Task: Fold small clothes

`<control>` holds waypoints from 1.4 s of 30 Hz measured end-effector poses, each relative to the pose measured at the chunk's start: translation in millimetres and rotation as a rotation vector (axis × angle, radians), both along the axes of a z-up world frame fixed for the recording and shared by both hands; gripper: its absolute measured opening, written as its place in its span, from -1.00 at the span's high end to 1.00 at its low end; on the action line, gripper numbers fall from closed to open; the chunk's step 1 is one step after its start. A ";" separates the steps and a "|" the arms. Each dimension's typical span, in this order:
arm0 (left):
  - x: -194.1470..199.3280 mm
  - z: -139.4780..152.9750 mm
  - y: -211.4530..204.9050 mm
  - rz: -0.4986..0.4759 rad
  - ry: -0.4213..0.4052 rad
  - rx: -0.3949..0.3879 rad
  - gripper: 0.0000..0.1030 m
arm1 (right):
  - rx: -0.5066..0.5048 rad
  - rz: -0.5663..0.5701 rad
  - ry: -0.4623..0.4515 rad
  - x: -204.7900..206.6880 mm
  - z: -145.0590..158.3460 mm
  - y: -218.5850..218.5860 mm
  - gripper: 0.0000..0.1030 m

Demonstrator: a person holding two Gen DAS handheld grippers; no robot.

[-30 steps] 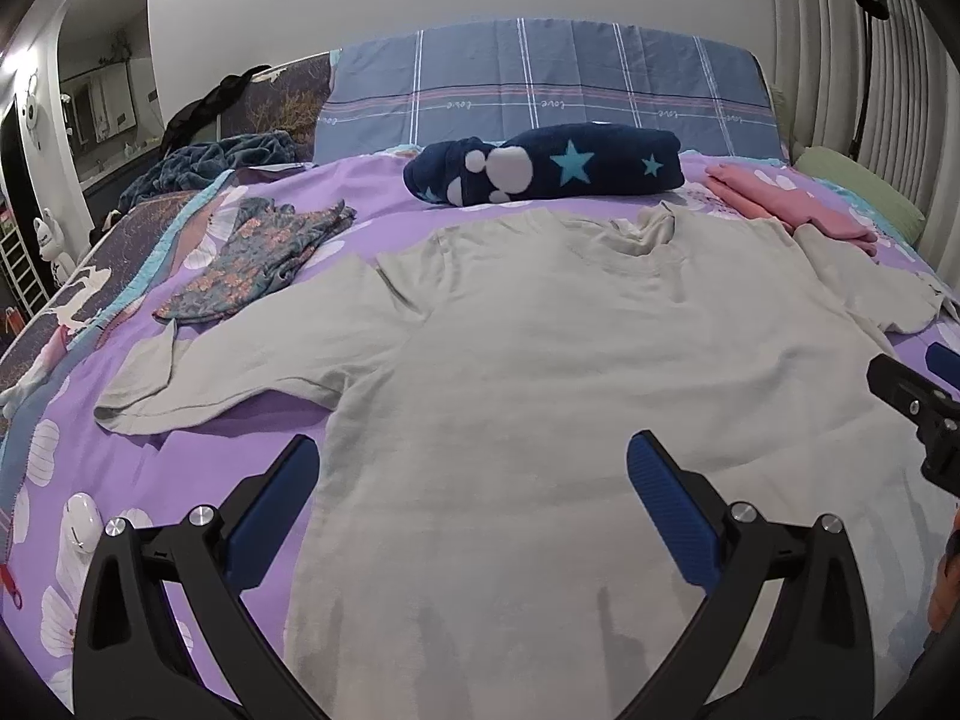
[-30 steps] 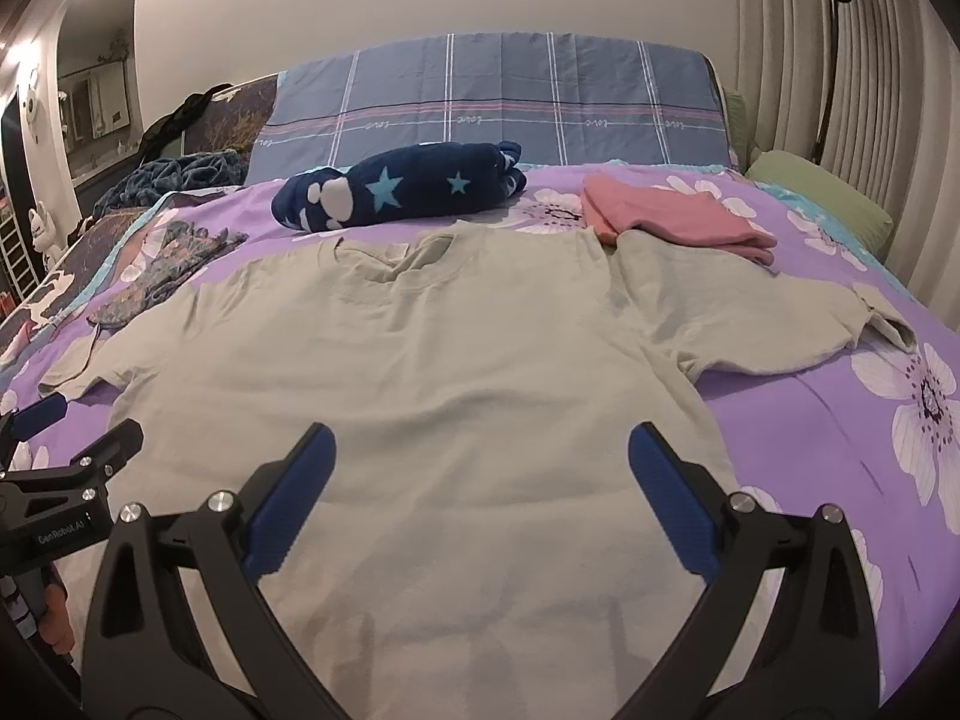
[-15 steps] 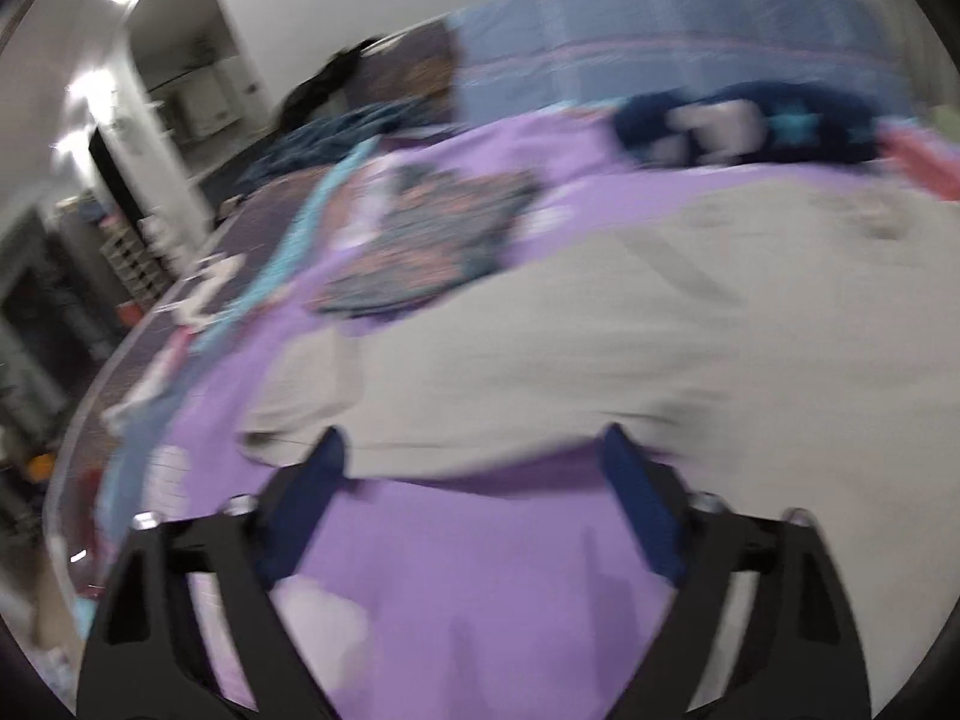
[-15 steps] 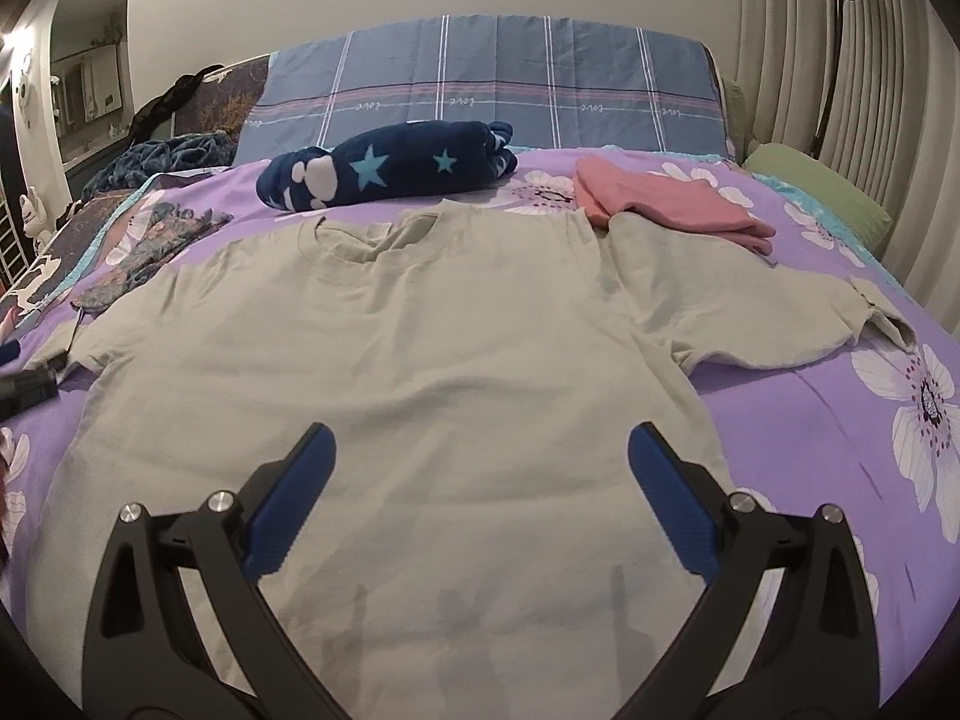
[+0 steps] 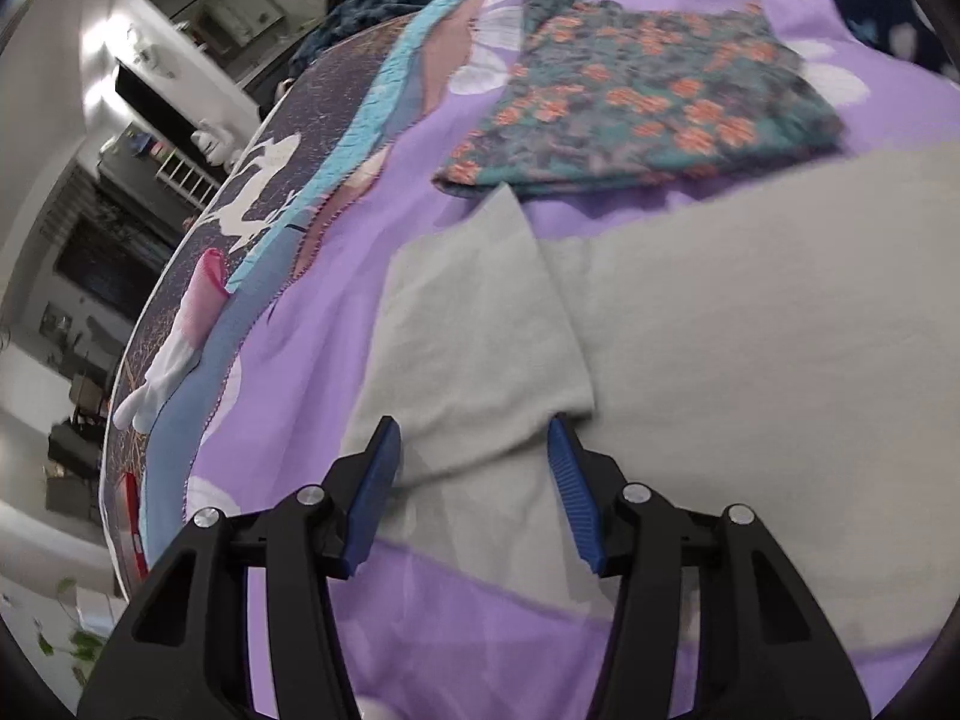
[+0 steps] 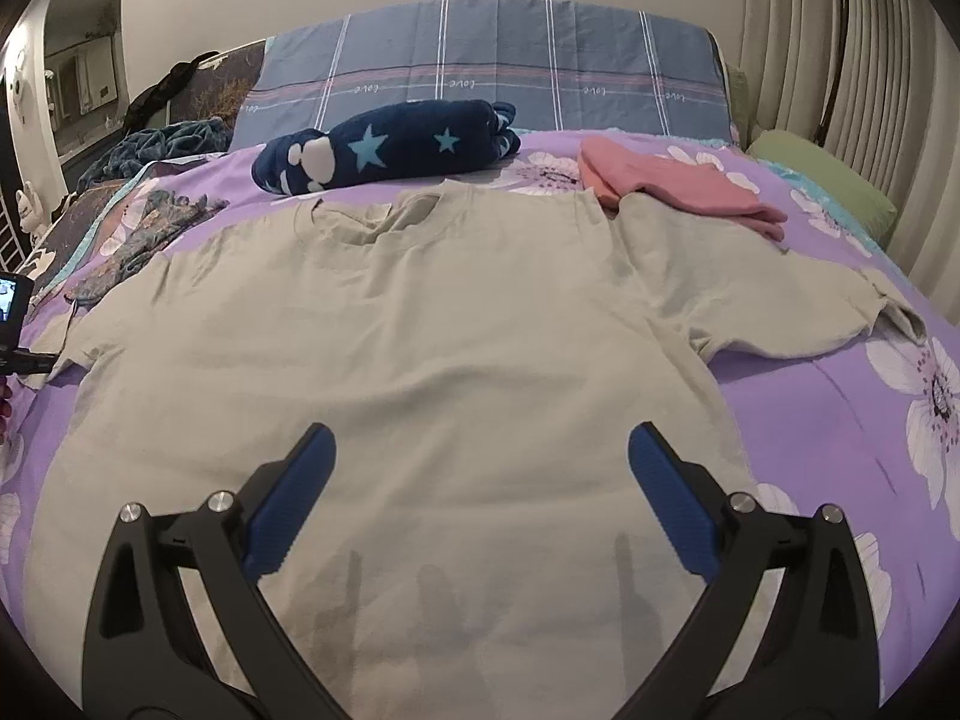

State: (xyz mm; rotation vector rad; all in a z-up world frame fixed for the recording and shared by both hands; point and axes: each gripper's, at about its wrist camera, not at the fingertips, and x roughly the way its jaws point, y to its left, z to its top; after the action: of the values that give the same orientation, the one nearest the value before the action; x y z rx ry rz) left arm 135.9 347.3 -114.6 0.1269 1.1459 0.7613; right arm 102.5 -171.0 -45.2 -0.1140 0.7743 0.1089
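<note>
No containers in view, only a bed (image 6: 840, 420) with a purple flowered sheet carrying loose clothes. Grey t-shirt (image 6: 408, 360) spread flat, front up, across middle of bed, neckline toward headboard end, both short sleeves out to the sides; light wrinkles over chest, right sleeve cuff slightly curled at its tip. Left sleeve (image 5: 474, 324) lies flat with one fold crease running along it, hem end nearest the left claw (image 5: 471, 438). Left claw angled down over that sleeve end, jaws have just been closing, now about half apart with sleeve cloth between the blue pads; pads not visibly pressing cloth, so not gripping. Right claw (image 6: 480, 450) hovering over lower body of shirt, jaws spread wide, nothing held, shadows of its fingers on the fabric below. Folded floral garment (image 5: 648, 96) on sheet just beyond left sleeve, close but apart from it. Rolled navy blanket with stars (image 6: 390, 150) lying across bed just past the collar. Pink garment (image 6: 678, 186) beside right shoulder of shirt, its edge at or touching the shoulder seam. Grey-blue checked pillow (image 6: 480, 72) upright against wall behind. Green cushion (image 6: 822, 180) at far right edge of bed. Small screen of left device (image 6: 12, 300) visible at left edge of right wrist view.
</note>
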 end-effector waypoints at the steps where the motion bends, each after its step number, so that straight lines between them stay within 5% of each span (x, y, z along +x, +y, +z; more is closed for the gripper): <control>1: 3.5 -0.6 6.1 0.016 -0.014 -0.012 -0.03 | 0.004 -0.001 0.003 0.5 0.0 0.0 -0.93; 2: 6.2 -1.6 10.3 0.022 -0.023 -0.021 0.00 | 0.006 -0.001 0.004 0.6 0.4 0.1 -0.93; 4: 7.2 -3.4 9.0 0.001 -0.040 -0.067 0.90 | 0.003 -0.002 -0.003 0.0 1.6 -0.1 -0.93; 5: 6.8 -2.2 7.9 0.003 -0.054 -0.095 1.00 | 0.000 -0.003 -0.008 -0.7 2.9 -0.7 -0.93; 8: -0.8 19.6 2.6 0.016 -0.172 -0.181 1.00 | -0.005 -0.011 -0.014 -0.4 3.9 -3.5 -0.93; 12: -8.4 72.8 -40.0 -0.102 -0.346 -0.326 1.00 | 0.024 -0.022 0.001 3.3 2.9 -10.2 -0.93; 19: -14.5 147.5 -221.5 -0.589 -0.474 -0.504 1.00 | 0.069 -0.011 0.019 0.4 3.9 -17.3 -0.93; 24: -29.9 141.1 -327.2 -0.822 -0.462 -0.586 1.00 | 0.181 0.038 0.119 8.5 2.8 -31.8 -0.90; 25: -32.9 133.0 -342.7 -0.848 -0.437 -0.607 1.00 | 0.217 0.045 0.135 11.9 2.3 -34.5 -0.83; 28: -32.8 107.3 -366.9 -0.867 -0.352 -0.609 1.00 | 0.283 0.079 0.243 25.4 2.1 -41.6 0.06; 29: -34.3 98.3 -369.5 -0.858 -0.329 -0.585 1.00 | 0.292 0.089 0.278 29.8 1.2 -41.5 0.51; 31: -37.5 86.2 -361.1 -0.829 -0.300 -0.556 0.96 | 0.312 0.119 0.314 34.2 0.0 -38.8 0.62; 34: -38.2 73.9 -342.2 -0.752 -0.284 -0.510 0.00 | 0.328 0.211 0.351 45.1 1.3 -17.1 0.62; 38: -30.1 67.8 -333.8 -0.740 -0.281 -0.479 -0.05 | 0.390 0.335 0.417 77.2 2.9 20.3 0.24; 42: -15.1 54.7 -338.9 -0.751 -0.252 -0.469 -0.07 | 0.426 0.360 0.505 127.2 -7.7 58.6 0.22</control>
State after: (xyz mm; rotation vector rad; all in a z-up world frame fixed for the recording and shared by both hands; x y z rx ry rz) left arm 120.9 8.4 -59.9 0.0556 0.9079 -0.1601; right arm 229.7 -112.4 -52.9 0.1897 1.2100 0.6593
